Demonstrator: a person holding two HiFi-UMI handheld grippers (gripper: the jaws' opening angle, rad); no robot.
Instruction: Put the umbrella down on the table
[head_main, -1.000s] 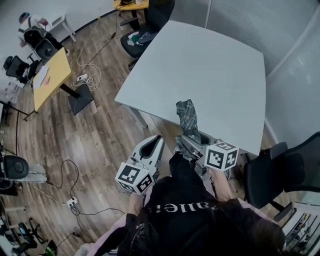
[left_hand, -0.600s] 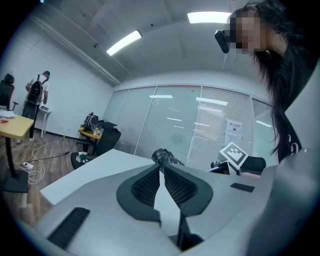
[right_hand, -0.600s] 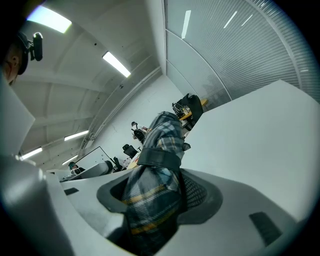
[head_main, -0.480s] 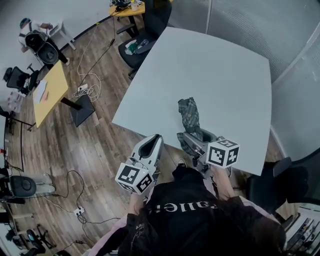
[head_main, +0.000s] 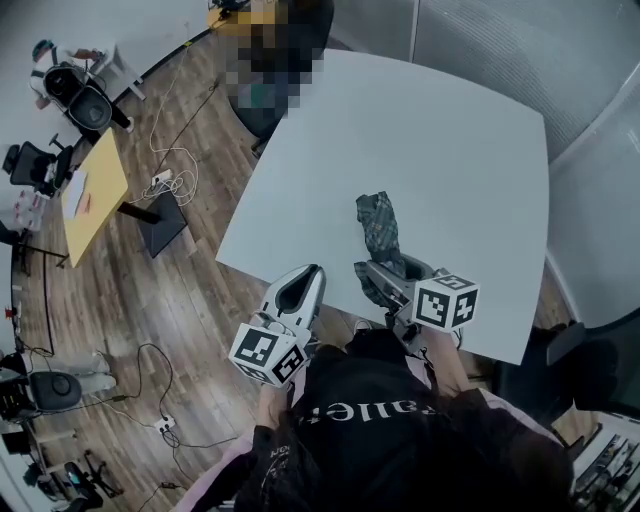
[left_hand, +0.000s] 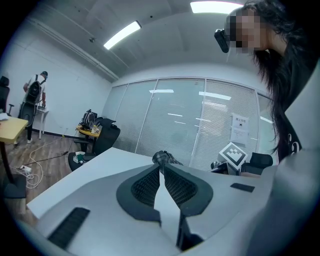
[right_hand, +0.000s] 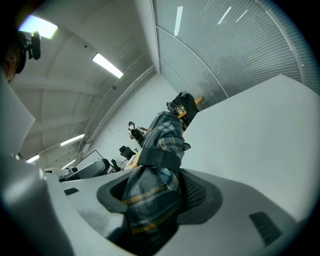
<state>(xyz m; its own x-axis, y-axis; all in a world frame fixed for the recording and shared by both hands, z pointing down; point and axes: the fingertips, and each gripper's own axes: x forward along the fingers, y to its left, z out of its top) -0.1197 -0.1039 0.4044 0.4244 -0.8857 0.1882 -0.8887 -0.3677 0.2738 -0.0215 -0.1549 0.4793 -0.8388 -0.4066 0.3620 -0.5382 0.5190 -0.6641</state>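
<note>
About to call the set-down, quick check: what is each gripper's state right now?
Left gripper: closed, nothing between its jaws.
Right gripper: closed on the folded plaid umbrella.

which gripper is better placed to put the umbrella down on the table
Right. The right gripper is clamped on the folded plaid umbrella, which points out over the table. The left gripper is shut and empty near the table's edge.

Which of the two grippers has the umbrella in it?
The right gripper: its fingers clamp the folded plaid umbrella. The left gripper has its fingers together with nothing between them.
</note>
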